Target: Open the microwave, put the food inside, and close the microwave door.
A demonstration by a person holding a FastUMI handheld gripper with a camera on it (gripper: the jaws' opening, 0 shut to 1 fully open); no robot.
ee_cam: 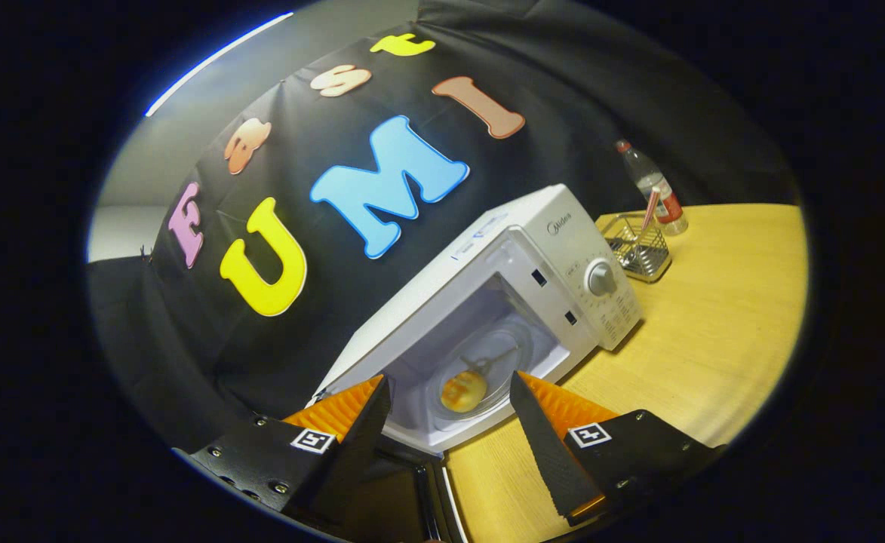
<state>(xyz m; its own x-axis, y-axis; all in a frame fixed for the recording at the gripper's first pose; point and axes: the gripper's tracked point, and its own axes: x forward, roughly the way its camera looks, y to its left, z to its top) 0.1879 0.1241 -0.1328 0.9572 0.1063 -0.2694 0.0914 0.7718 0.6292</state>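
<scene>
The white microwave stands on the wooden table with its cavity open towards me. A round yellow-orange piece of food lies on the glass turntable inside the cavity. My gripper is open, its fingers spread wide just outside the opening, with the food seen between them and beyond their tips. Nothing is held. The dark door hangs open low between the fingers, mostly hidden by them.
A wire basket with utensils and a plastic bottle with a red label stand on the table beyond the microwave's control panel. Bare wooden tabletop stretches past the microwave on that side.
</scene>
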